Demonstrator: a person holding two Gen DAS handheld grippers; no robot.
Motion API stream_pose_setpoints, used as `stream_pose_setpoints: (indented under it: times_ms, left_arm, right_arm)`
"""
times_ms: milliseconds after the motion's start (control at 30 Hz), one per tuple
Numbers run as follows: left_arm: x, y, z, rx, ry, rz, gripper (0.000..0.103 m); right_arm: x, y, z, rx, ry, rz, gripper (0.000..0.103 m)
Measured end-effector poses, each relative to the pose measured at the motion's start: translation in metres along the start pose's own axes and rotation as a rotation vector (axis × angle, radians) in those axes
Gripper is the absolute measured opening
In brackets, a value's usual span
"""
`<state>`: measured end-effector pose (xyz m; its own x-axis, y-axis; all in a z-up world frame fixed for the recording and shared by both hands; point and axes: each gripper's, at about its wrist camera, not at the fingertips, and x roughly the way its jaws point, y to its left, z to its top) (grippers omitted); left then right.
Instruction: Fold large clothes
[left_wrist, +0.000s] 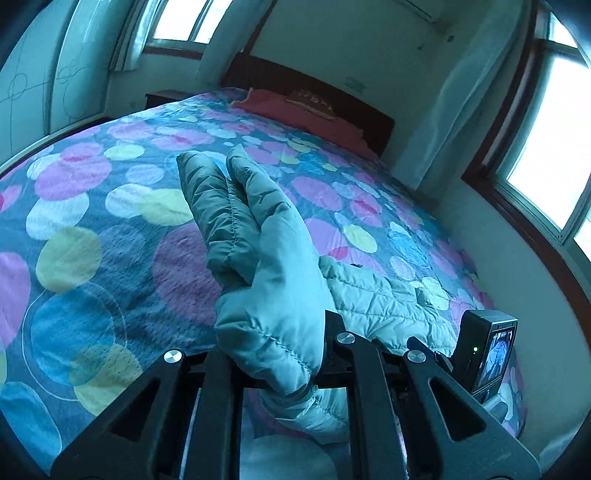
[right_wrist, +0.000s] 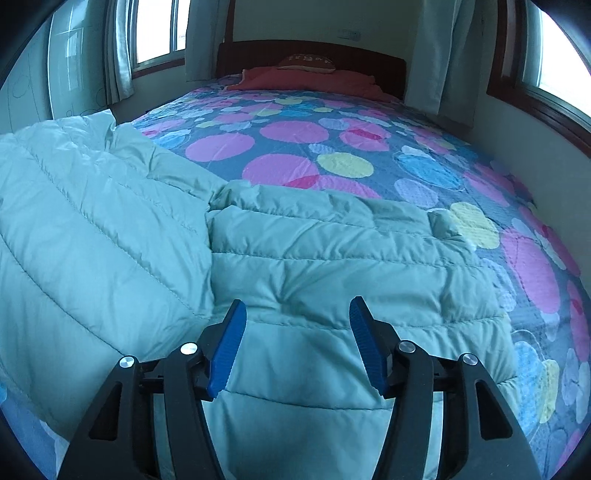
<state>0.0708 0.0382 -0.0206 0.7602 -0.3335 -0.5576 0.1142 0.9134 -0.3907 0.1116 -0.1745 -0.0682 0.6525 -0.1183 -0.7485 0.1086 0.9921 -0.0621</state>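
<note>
A pale green quilted jacket (right_wrist: 332, 251) lies across the near part of the bed. In the left wrist view my left gripper (left_wrist: 280, 343) is shut on a bunched fold of the jacket (left_wrist: 258, 240), which stands up above the bed and hides the fingertips. The rest of the jacket (left_wrist: 384, 302) lies flat to the right. In the right wrist view a raised part of the jacket (right_wrist: 74, 221) fills the left side. My right gripper (right_wrist: 297, 302) hangs just over the flat part, open, with its blue pads (right_wrist: 225, 350) apart and nothing pinched.
The bed cover (right_wrist: 288, 147) is blue-grey with pink, yellow and blue circles. A red pillow (right_wrist: 306, 79) lies at the dark headboard (right_wrist: 310, 50). A wall with a window (right_wrist: 554, 122) runs close along the right. A black device with a small screen (left_wrist: 487, 350) shows at right.
</note>
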Motion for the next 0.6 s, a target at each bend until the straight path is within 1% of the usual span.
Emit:
stream_pose_setpoints:
  times_ms: [133, 300, 467, 600]
  left_arm:
    - [0.005, -0.040, 0.000, 0.080, 0.000, -0.031, 0.012]
    - [0.019, -0.082, -0.008, 0.153, 0.032, -0.059, 0.012]
    - [0.041, -0.118, -0.026, 0.221, 0.088, -0.072, 0.012]
    - [0.061, -0.145, -0.047, 0.282, 0.145, -0.080, 0.012]
  right_arm:
    - [-0.013, -0.039, -0.007, 0.054, -0.009, -0.041, 0.058]
    - [-0.022, -0.091, -0.016, 0.126, -0.008, -0.090, 0.058]
    - [-0.024, -0.134, -0.027, 0.179, 0.004, -0.136, 0.058]
    - [-0.027, -0.158, -0.040, 0.210, 0.014, -0.163, 0.058]
